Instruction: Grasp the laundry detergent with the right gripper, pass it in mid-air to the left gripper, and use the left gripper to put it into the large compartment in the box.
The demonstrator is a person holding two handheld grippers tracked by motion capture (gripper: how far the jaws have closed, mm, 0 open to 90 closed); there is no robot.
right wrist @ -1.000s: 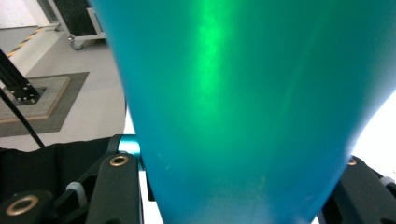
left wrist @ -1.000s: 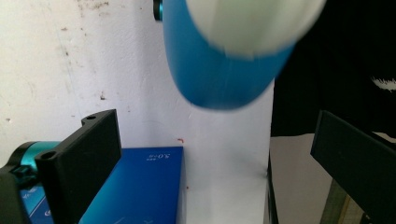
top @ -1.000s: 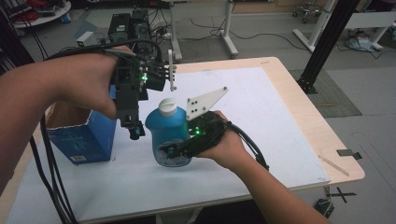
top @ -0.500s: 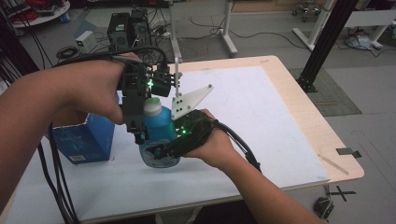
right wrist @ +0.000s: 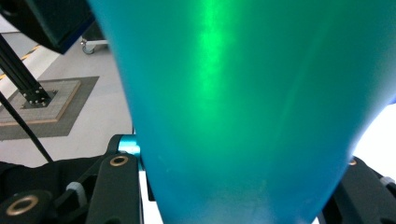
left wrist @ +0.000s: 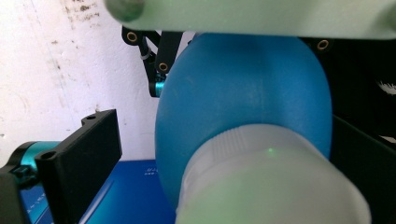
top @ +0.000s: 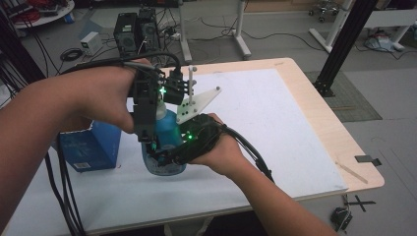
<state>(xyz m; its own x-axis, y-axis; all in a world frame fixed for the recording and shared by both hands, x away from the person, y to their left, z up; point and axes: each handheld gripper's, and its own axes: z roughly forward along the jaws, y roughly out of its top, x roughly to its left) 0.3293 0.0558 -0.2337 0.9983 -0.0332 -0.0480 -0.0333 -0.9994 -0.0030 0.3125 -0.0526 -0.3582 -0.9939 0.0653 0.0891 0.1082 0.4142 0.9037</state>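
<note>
While right tongs [top: 164, 152] clamp bottle [top: 167, 135], left tongs [top: 147, 140] straddle cap [left wrist: 271, 182]

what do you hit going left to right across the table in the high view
blue box → blue bottle with the left gripper over its top → right gripper clamped on the bottle's body → bare white mat

Lab: computer towers [top: 137, 32], floor cables [top: 216, 46], black aluminium frame [top: 342, 46].

Blue bottle, white cap, black grippers

We see a translucent blue bottle [top: 164, 147] with a white ribbed cap [left wrist: 271, 186], a darker blue box [top: 93, 147] at left, and black grippers glowing green on a white table mat [top: 275, 128] edged in pale wood.
</note>
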